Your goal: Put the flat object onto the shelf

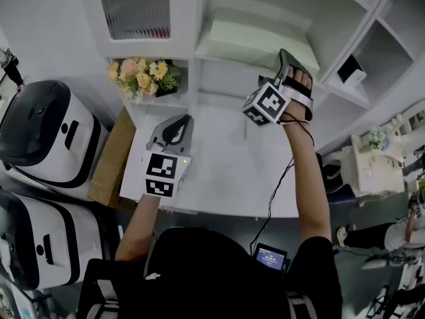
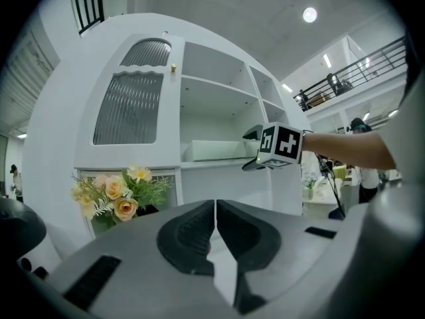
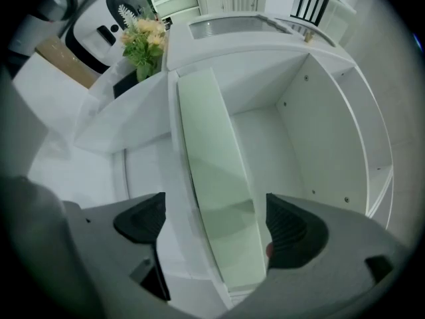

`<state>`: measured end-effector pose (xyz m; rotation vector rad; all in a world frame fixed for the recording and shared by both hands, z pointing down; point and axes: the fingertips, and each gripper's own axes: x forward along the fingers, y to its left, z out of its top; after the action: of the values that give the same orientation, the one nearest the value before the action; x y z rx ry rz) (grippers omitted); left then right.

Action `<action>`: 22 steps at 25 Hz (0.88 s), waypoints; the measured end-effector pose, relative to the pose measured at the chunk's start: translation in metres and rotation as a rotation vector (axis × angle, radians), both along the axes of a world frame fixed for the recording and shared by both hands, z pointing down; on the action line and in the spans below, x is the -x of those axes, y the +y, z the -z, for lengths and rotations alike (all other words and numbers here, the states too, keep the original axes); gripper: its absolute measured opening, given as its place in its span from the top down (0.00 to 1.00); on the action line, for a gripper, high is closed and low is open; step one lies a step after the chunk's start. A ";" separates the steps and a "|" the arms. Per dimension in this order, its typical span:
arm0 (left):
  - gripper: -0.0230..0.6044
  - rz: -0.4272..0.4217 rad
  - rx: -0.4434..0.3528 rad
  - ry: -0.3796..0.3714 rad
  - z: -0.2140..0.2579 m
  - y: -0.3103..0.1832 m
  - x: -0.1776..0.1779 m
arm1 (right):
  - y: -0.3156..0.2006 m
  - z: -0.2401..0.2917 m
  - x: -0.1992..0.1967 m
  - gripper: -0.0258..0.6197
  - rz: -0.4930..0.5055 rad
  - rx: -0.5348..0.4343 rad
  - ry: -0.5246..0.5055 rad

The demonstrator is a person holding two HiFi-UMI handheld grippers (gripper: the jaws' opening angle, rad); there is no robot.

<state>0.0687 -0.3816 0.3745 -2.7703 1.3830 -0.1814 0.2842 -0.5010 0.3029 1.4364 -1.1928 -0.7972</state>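
A flat pale green board (image 1: pixel 255 38) lies on the white shelf (image 1: pixel 226 60); it also shows in the left gripper view (image 2: pixel 216 150) and the right gripper view (image 3: pixel 216 171). My right gripper (image 1: pixel 287 57) is at the board's right end. It is open, and its jaws stand either side of the board's end and the shelf edge (image 3: pixel 216 226) with gaps showing. The left gripper view shows that right gripper (image 2: pixel 252 150) from the side. My left gripper (image 1: pixel 178 126) hovers over the white table (image 1: pixel 226 171), jaws shut together on nothing (image 2: pixel 216 208).
A bunch of flowers (image 1: pixel 143 75) sits in the lower left cubby. A ribbed glass door (image 1: pixel 136 5) is above it. Two white appliances (image 1: pixel 46 131) and a cardboard box (image 1: pixel 109 158) stand left of the table. A cable (image 1: pixel 275 191) hangs from my right arm.
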 end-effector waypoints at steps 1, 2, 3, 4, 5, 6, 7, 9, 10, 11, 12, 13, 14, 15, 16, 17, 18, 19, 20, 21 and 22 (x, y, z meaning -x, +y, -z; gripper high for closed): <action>0.95 -0.005 0.003 0.007 0.001 0.001 0.001 | 0.004 0.002 0.001 0.23 -0.003 -0.007 -0.012; 0.94 -0.009 0.009 0.015 0.001 0.001 0.003 | 0.007 0.003 0.002 0.23 -0.006 -0.016 -0.025; 0.95 -0.010 0.013 0.019 0.001 0.002 0.006 | 0.011 0.004 0.002 0.23 -0.011 -0.023 -0.036; 0.94 -0.011 0.015 0.020 0.001 0.002 0.008 | 0.014 0.005 0.003 0.23 -0.016 -0.029 -0.045; 0.95 -0.013 0.015 0.019 0.001 0.003 0.010 | 0.018 0.004 0.004 0.23 -0.020 -0.035 -0.054; 0.94 -0.017 0.014 0.018 0.001 0.004 0.012 | 0.021 0.004 0.006 0.23 -0.023 -0.039 -0.063; 0.94 -0.022 0.012 0.017 0.002 0.006 0.014 | 0.025 0.002 0.007 0.23 -0.027 -0.041 -0.073; 0.95 -0.028 0.005 0.013 0.005 0.009 0.018 | 0.032 -0.001 0.011 0.23 -0.033 -0.037 -0.097; 0.95 -0.031 0.003 0.012 0.006 0.010 0.020 | 0.036 -0.003 0.013 0.23 -0.037 -0.032 -0.110; 0.95 -0.035 0.005 0.015 0.006 0.012 0.022 | 0.040 -0.005 0.016 0.23 -0.040 -0.023 -0.123; 0.95 -0.038 0.008 0.019 0.006 0.014 0.024 | 0.045 -0.008 0.018 0.24 -0.043 -0.013 -0.134; 0.94 -0.042 0.011 0.022 0.006 0.016 0.026 | 0.049 -0.010 0.022 0.24 -0.045 -0.006 -0.145; 0.95 -0.045 0.012 0.024 0.006 0.017 0.028 | 0.053 -0.011 0.025 0.25 -0.046 -0.006 -0.155; 0.95 -0.049 0.014 0.025 0.006 0.019 0.030 | 0.058 -0.011 0.028 0.29 -0.045 -0.016 -0.162; 0.95 -0.052 0.015 0.027 0.006 0.021 0.032 | 0.063 -0.009 0.031 0.36 -0.043 -0.034 -0.169; 0.95 -0.055 0.015 0.029 0.007 0.023 0.034 | 0.068 -0.006 0.035 0.45 -0.039 -0.054 -0.175; 0.94 -0.057 0.015 0.029 0.007 0.025 0.037 | 0.073 -0.005 0.040 0.48 -0.035 -0.069 -0.182; 0.94 -0.059 0.015 0.028 0.007 0.026 0.039 | 0.078 -0.003 0.044 0.48 -0.032 -0.079 -0.189; 0.94 -0.062 0.015 0.028 0.007 0.028 0.041 | 0.082 -0.003 0.048 0.49 -0.029 -0.087 -0.198; 0.95 -0.065 0.015 0.028 0.007 0.030 0.043 | 0.087 -0.002 0.052 0.51 -0.026 -0.094 -0.209; 0.95 -0.068 0.017 0.028 0.007 0.032 0.044 | 0.092 -0.002 0.055 0.52 -0.025 -0.101 -0.222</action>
<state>0.0244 -0.3493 0.3676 -2.8394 1.2963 -0.1525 0.2292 -0.4087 0.3048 1.6528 -1.3141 -0.7026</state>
